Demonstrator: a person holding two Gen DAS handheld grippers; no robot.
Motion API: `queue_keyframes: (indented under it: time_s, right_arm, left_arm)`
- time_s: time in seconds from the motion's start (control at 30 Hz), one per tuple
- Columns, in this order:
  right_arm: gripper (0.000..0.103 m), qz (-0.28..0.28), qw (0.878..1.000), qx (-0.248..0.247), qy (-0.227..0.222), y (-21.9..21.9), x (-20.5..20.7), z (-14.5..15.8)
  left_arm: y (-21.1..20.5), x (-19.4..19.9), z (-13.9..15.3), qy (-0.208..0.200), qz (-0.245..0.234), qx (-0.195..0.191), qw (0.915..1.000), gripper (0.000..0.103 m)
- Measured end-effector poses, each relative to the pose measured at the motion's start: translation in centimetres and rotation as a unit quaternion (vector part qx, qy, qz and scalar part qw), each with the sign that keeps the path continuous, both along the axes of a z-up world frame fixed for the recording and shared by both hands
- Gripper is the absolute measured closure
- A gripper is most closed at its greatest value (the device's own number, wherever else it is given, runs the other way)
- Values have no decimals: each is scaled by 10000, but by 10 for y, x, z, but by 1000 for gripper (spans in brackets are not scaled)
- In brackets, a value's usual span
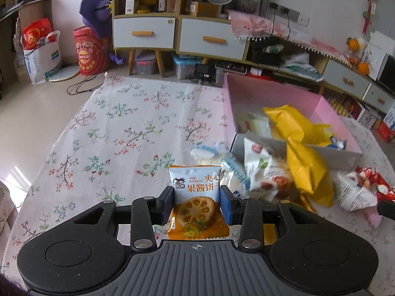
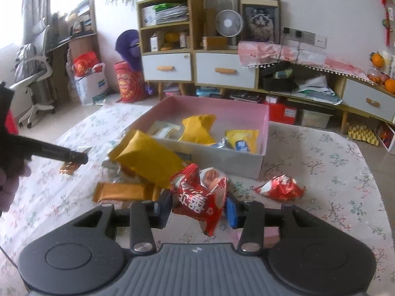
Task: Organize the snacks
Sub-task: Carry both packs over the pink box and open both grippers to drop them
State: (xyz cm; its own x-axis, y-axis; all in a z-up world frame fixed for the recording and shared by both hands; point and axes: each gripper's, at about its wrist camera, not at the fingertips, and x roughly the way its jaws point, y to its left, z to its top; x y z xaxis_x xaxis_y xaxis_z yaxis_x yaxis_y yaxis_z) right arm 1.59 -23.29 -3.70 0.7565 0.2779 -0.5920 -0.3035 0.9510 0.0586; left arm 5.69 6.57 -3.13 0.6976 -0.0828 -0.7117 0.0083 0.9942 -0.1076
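My left gripper (image 1: 197, 201) is shut on a jam biscuit packet (image 1: 197, 190), blue-white above and orange below, held above the floral cloth. My right gripper (image 2: 198, 206) is shut on a red snack packet (image 2: 200, 197) with white characters, lifted off the table. A pink box (image 2: 246, 113) stands behind it with yellow packets (image 2: 197, 128) and others inside. In the left wrist view the same pink box (image 1: 246, 91) lies to the right, with yellow packets (image 1: 303, 170) and white wrappers (image 1: 234, 175) heaped at its near wall. Another red packet (image 2: 280, 187) lies on the cloth.
A large yellow bag (image 2: 145, 160) and an orange bar (image 2: 121, 192) lie left of my right gripper. The other gripper's black finger (image 2: 61, 154) and a hand enter at the left edge. The floral tablecloth (image 1: 123, 123) covers the table; cabinets (image 1: 145, 34) and bags line the far wall.
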Motion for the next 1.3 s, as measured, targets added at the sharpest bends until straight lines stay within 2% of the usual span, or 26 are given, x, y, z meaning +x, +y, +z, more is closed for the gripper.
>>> queue_keyframes:
  time_s: [0.37,0.67,0.9,1.2,1.3]
  right_arm:
    - [75,-637,9970,426,84,-6,43,15]
    - [75,-858,9925,860,147,-4,71,19]
    - [74,-818,9931,789,294,-7,109,11]
    - [74,-597,9962,596,204,-9,150,1]
    - [74,-562,9955,710,277,-12,164,-6]
  left_arm:
    - [-19,8,30,-366,84,-386,9986,66]
    - [-46,50,47,-559,-225,-456,9971,66]
    - [-64,102,37,-555,-493,-489,9960,66]
    - [-70,136,11,-751,-635,-237,9949,66]
    - [-70,148,0,-711,-659,-323,9948,66]
